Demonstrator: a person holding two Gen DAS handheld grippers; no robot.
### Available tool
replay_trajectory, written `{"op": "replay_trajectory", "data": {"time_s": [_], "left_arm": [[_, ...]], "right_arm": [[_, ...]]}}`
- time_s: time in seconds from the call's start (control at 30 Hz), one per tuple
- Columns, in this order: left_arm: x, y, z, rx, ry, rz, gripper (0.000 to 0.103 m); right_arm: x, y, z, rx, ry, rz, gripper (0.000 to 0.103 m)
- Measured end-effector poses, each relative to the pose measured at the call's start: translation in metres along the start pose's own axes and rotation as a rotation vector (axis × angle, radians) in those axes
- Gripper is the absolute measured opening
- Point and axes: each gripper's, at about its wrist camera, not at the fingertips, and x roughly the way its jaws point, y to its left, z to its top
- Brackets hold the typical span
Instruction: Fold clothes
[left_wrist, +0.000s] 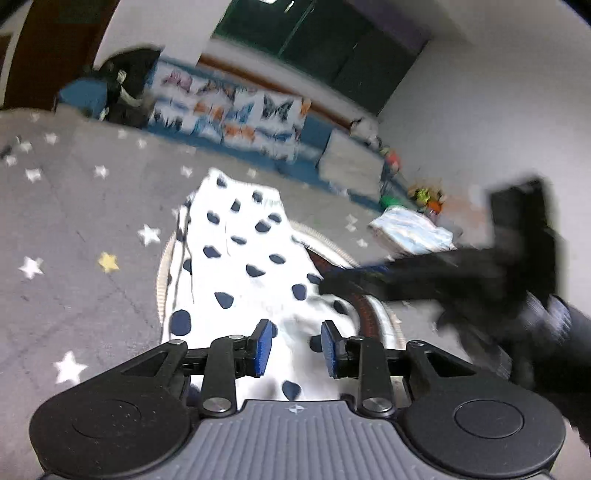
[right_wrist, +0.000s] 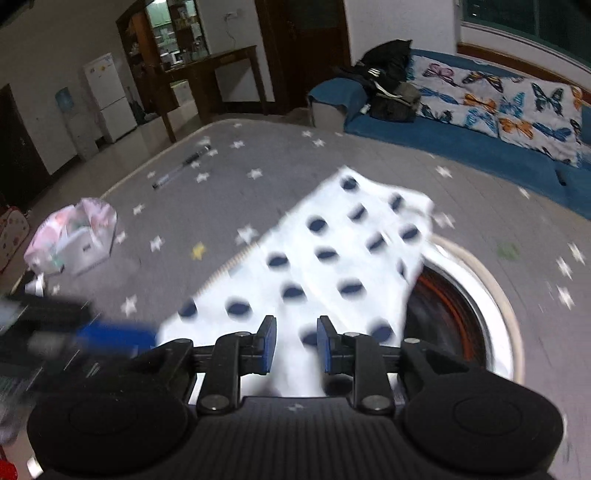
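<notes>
A white garment with dark blue dots (left_wrist: 243, 254) lies draped over a round white basket (left_wrist: 384, 314) on the grey star carpet. My left gripper (left_wrist: 297, 347) is open, its blue pads on either side of the cloth's near edge. My right gripper (right_wrist: 295, 345) is open too, with the same dotted cloth (right_wrist: 332, 258) running between its pads. The right gripper shows in the left wrist view (left_wrist: 461, 273) as a blurred black shape at the right. The left gripper shows blurred at the left edge of the right wrist view (right_wrist: 74, 332).
A blue sofa (right_wrist: 461, 144) with butterfly cushions and a dark bag lines the far side. A plastic bag with a box (right_wrist: 74, 240) and a pen (right_wrist: 183, 166) lie on the carpet. Folded pale cloth (left_wrist: 413, 230) lies beyond the basket.
</notes>
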Motion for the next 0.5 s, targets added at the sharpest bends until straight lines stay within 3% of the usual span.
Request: {"op": "replay_trajectory", "data": {"time_s": [0.27, 0.37, 0.5], "left_arm": [[0.033, 0.017, 0.007, 0.058, 0.060, 0.190, 0.030], [0.025, 0.007, 0.005, 0.075, 0.056, 0.154, 0.030], [0.014, -0.031, -0.003, 0.182, 0.048, 0.042, 0.030]], "right_arm": [[-0.019, -0.028, -0.056, 0.077, -0.002, -0.012, 0.023], [-0.019, -0.036, -0.064, 0.096, -0.013, -0.008, 0.023], [-0.013, -0.040, -0.064, 0.116, -0.027, 0.018, 0.023]]}}
